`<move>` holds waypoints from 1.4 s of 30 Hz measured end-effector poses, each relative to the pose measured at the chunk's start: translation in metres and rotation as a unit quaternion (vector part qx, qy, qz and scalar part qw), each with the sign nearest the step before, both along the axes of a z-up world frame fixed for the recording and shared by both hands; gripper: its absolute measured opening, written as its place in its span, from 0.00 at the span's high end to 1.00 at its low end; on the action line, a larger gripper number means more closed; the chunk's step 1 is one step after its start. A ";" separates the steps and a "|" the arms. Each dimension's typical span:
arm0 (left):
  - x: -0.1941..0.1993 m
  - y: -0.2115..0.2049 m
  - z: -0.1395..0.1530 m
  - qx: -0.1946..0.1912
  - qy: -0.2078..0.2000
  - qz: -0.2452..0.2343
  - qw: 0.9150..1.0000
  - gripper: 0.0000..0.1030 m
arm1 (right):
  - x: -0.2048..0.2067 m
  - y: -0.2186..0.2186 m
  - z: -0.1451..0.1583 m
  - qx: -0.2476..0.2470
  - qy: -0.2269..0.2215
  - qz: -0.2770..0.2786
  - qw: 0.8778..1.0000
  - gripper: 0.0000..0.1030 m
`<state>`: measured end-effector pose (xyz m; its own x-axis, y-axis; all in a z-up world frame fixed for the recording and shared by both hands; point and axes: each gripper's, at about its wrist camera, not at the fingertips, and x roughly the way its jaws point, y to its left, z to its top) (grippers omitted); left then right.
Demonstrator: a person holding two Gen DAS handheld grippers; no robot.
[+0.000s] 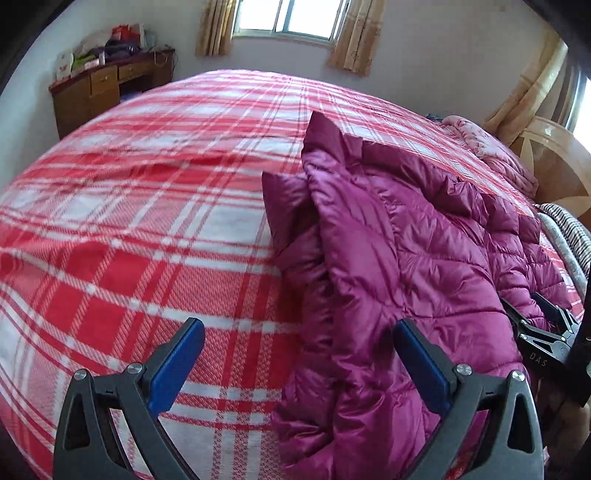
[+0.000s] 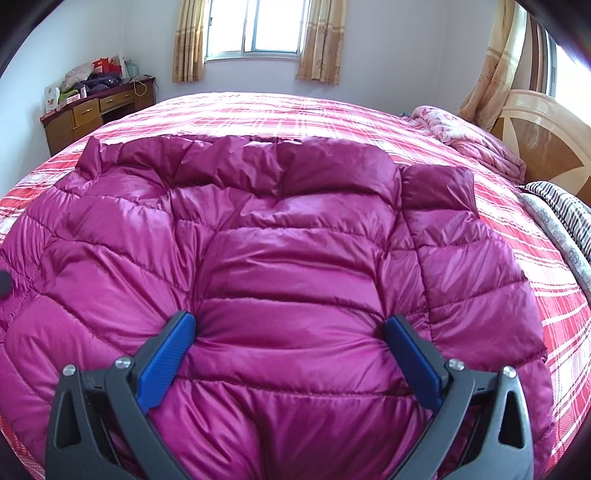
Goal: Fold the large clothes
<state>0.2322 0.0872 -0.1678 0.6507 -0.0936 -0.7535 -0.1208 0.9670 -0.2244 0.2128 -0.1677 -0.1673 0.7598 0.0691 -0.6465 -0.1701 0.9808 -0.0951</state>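
A magenta quilted puffer jacket lies spread on a bed with a red and white plaid sheet. In the right wrist view it fills most of the frame, collar end toward the window. My right gripper is open, and both blue pads press down into the padded fabric, which bulges between them. In the left wrist view the jacket lies to the right, its left side bunched in folds. My left gripper is open over the jacket's left edge, one finger above the sheet and the other above the jacket. The right gripper shows at the far right.
A wooden desk piled with clutter stands in the far left corner under a curtained window. A folded pink quilt and striped bedding lie by the wooden headboard on the right. Bare sheet stretches left of the jacket.
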 end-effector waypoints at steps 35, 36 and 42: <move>-0.033 -0.013 0.047 -0.160 -0.129 -0.081 0.975 0.89 | -0.049 -0.018 -0.014 0.022 -0.005 0.022 0.999 0.00; -0.034 -0.019 0.059 -0.156 -0.141 -0.092 0.973 0.89 | -0.047 -0.020 -0.011 0.026 0.004 0.026 0.999 0.00; -0.031 -0.094 0.122 -0.111 -0.186 -0.196 0.956 0.89 | -0.040 -0.028 -0.005 0.040 0.035 0.046 0.998 0.00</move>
